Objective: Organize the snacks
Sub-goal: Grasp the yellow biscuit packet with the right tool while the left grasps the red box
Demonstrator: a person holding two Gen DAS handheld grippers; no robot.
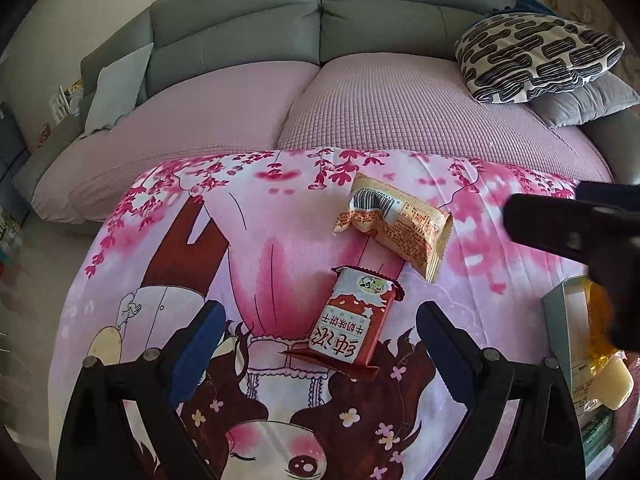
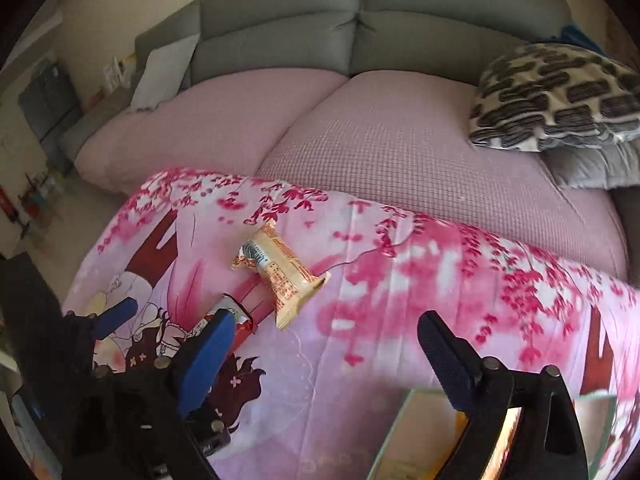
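- Grey sofa (image 1: 320, 32) with pink seat covers is backing a table draped in a pink cartoon cloth (image 1: 248, 248).
- Left gripper (image 1: 320, 320) is hovering, jaws released, over the red biscuit packet (image 1: 352, 324).
- Orange wrapped snack (image 1: 396, 220) is lying just beyond it.
- Right gripper (image 2: 324, 332), jaws released and empty, is hanging above the open box (image 1: 560, 332) at the table's right edge.
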